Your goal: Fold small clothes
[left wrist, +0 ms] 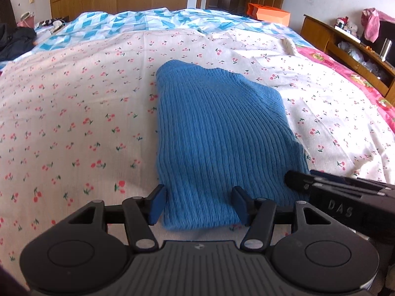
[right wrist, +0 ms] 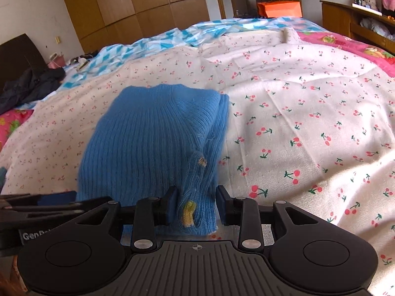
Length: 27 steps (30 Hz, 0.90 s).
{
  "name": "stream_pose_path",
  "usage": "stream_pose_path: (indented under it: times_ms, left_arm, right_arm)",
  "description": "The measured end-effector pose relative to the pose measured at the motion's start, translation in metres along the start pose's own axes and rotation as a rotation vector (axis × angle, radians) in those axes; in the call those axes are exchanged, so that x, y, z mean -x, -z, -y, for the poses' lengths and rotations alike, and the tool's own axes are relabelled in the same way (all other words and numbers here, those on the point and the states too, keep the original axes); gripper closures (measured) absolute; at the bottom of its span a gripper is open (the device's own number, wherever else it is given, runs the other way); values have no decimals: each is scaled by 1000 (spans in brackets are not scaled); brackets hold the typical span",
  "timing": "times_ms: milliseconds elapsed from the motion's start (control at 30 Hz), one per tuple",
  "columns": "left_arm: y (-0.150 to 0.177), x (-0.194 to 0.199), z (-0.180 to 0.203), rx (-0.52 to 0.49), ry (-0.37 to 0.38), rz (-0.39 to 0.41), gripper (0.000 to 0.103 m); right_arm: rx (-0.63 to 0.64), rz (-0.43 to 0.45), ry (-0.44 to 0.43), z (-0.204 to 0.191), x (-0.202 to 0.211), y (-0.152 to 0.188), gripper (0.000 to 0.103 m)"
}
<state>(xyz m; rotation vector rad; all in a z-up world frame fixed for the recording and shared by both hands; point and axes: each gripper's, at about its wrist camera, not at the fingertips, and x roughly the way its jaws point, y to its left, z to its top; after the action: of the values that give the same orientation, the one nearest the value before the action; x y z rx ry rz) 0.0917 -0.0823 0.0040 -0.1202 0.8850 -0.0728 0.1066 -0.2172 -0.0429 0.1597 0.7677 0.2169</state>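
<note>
A blue ribbed sweater (left wrist: 217,128) lies folded on the cherry-print bed cover (left wrist: 74,113). Its near hem is raised toward me. My left gripper (left wrist: 199,204) holds the hem's left part: fabric fills the gap from pad to pad and hides the bar behind. In the right wrist view the same blue sweater (right wrist: 153,133) bunches at its right near corner, where a yellow patch shows. My right gripper (right wrist: 197,207) is shut on that bunch. The right gripper (left wrist: 296,182) also shows at the sweater's right corner in the left wrist view. The left gripper's fingers (right wrist: 56,201) reach in at the lower left of the right wrist view.
A blue and white quilt (left wrist: 138,22) covers the bed's far side and a pink cover (left wrist: 345,74) its right. A wooden headboard shelf (left wrist: 350,42) holds clutter. Dark clothes (right wrist: 29,83) lie at the far left. An orange bag (left wrist: 269,12) and a wardrobe (right wrist: 138,7) stand behind.
</note>
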Motion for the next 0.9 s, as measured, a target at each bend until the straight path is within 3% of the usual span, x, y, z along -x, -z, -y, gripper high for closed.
stream_pose_path:
  times_ms: [900]
  left_arm:
    - [15,-3,-22,82,106,-49,36]
  right_arm:
    - [41,-68,103,-17,-2,3,64]
